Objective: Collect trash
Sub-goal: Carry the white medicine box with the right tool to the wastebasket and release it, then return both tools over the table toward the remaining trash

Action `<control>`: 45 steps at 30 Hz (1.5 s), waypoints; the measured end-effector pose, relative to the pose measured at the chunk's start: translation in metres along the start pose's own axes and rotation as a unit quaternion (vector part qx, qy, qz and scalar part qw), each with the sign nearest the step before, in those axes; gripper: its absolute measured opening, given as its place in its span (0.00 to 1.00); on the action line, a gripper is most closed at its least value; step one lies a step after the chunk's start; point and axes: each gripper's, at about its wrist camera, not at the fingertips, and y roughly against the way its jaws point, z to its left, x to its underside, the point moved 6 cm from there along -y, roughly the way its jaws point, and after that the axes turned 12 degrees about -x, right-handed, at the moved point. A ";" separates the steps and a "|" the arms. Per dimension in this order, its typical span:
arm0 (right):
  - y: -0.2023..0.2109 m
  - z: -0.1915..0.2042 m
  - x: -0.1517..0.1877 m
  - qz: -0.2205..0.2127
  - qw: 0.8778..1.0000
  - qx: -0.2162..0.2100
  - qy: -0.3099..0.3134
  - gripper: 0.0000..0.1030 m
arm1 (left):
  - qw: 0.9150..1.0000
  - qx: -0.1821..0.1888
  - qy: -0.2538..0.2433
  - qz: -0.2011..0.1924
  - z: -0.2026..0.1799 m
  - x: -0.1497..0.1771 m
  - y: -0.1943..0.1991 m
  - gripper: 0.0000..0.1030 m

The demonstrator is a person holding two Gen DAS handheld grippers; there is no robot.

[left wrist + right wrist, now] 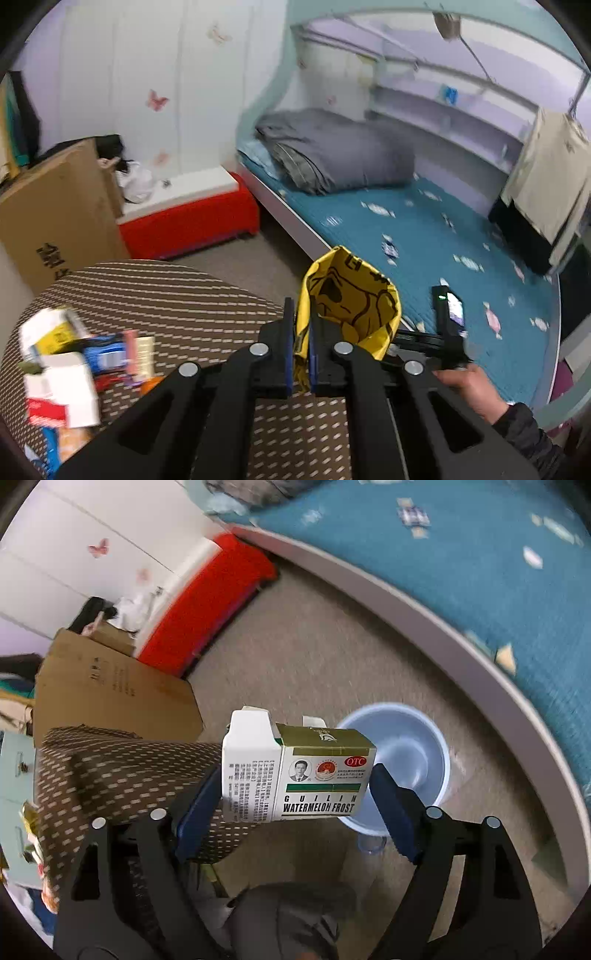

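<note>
My left gripper [302, 347] is shut on a yellow printed wrapper [354, 295] and holds it up beyond the round table's edge. More trash, a pile of boxes and packets [70, 365], lies on the brown patterned tablecloth [177, 295] at the left. My right gripper [295, 805] is shut on a white and green medicine box [295, 771] marked Watermelon Frost, its top flap open. The box hangs above the floor, just left of a light blue round bin [410, 753] that stands on the carpet. The right gripper also shows in the left wrist view [448, 321].
A bed with a blue patterned sheet [424, 229] and a grey duvet [332, 155] fills the right side. A red and white storage box [192, 214] and a cardboard box [55, 206] stand by the wall. The table edge [122, 775] is left of the right gripper.
</note>
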 end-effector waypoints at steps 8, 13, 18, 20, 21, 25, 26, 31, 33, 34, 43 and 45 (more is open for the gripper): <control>0.024 -0.032 -0.008 -0.042 0.998 -0.022 -0.037 0.93 | 0.996 0.039 -0.064 0.057 -0.074 0.006 -0.064 0.06; 0.072 -0.025 -0.017 -0.094 0.995 -0.035 -0.026 0.93 | 0.989 0.057 -0.101 0.093 -0.116 0.014 -0.101 0.06; 0.123 -0.012 -0.024 -0.142 0.989 -0.040 0.001 0.94 | 0.981 0.063 -0.130 0.126 -0.147 0.021 -0.136 0.08; 0.140 -0.005 -0.026 -0.159 0.986 -0.039 0.011 0.94 | 0.978 0.065 -0.137 0.142 -0.155 0.024 -0.151 0.11; 0.146 -0.002 -0.026 -0.165 0.985 -0.038 0.016 0.94 | 0.977 0.063 -0.141 0.148 -0.157 0.025 -0.155 0.30; 0.167 0.011 -0.024 -0.189 0.981 -0.032 0.034 0.94 | 0.981 0.033 -0.139 0.129 -0.155 0.019 -0.160 0.88; 0.171 0.016 -0.023 -0.197 0.979 -0.030 0.039 0.94 | 0.982 0.033 -0.138 0.127 -0.154 0.018 -0.157 0.88; 0.186 0.037 -0.015 -0.224 0.973 -0.010 0.063 0.94 | 0.987 0.011 -0.126 0.104 -0.138 0.007 -0.135 0.88; 0.189 0.046 -0.013 -0.225 0.972 0.000 0.072 0.94 | 0.989 -0.001 -0.117 0.086 -0.126 0.002 -0.119 0.88; 0.191 0.053 -0.012 -0.228 0.971 0.010 0.078 0.94 | 0.990 -0.005 -0.113 0.080 -0.122 0.000 -0.113 0.89; 0.232 0.123 0.005 -0.278 0.949 0.028 0.149 0.94 | 0.998 -0.016 -0.060 0.016 -0.078 -0.019 -0.034 0.91; 0.243 0.141 0.011 -0.295 0.939 0.039 0.174 0.94 | 0.999 -0.019 -0.048 -0.002 -0.067 -0.022 -0.014 0.91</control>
